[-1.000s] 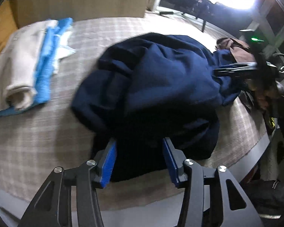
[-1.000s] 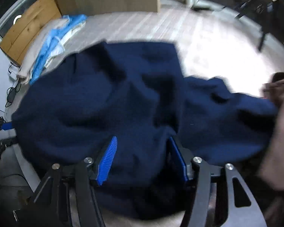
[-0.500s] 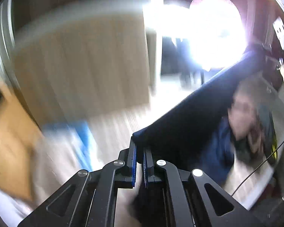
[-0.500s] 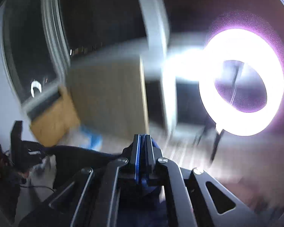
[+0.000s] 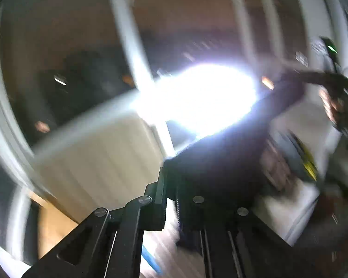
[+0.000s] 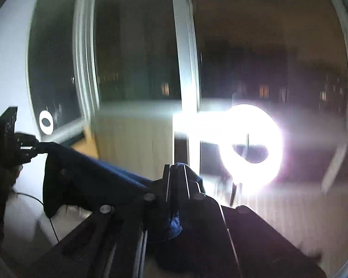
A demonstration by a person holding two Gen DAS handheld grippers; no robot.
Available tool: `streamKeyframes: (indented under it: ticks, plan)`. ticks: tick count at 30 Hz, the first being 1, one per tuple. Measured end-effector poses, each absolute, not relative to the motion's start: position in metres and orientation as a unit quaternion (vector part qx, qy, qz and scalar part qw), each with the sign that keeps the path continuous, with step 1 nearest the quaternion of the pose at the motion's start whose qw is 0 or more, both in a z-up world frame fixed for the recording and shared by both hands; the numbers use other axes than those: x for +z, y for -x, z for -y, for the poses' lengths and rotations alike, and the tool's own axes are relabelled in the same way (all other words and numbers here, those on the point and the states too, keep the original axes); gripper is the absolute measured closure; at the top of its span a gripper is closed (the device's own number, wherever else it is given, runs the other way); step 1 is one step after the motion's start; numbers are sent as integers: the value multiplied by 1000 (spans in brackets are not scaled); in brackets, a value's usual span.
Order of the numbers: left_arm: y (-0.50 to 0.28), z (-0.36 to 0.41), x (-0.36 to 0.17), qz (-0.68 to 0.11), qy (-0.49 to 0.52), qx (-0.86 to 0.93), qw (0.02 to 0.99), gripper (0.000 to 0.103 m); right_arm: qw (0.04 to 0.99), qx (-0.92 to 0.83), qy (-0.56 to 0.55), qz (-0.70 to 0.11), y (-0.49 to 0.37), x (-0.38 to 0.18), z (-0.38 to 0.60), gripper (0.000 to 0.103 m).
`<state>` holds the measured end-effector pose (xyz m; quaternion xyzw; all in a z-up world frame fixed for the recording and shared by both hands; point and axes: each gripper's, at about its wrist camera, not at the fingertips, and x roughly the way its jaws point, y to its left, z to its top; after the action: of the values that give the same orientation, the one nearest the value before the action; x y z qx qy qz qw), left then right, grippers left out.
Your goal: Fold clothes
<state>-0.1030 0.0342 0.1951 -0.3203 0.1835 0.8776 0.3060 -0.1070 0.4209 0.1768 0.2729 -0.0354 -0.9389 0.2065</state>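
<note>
Left gripper [image 5: 171, 194] and right gripper [image 6: 176, 180] each have jaws clamped on the navy garment [image 6: 92, 169], which hangs stretched in the air between them, facing a ring light [image 6: 250, 143]. Judgement: hold both corners level and taut, and avoid slack, before laying it flat for folding.
</note>
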Motion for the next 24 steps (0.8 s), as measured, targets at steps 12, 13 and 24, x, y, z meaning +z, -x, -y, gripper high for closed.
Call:
streamKeyframes:
  ticks: [12, 13, 24]
  plan:
    - [112, -18, -56, -132, 608, 695, 361, 95, 121, -706, -695, 68, 11, -162, -420, 97]
    - [113, -16, -77, -127, 629, 675, 364, 84, 118, -705, -697, 53, 11, -158, -417, 97]
    - [324, -33, -126, -67, 597, 752, 271, 61, 174, -837, -511, -89, 215, -98, -382, 43]
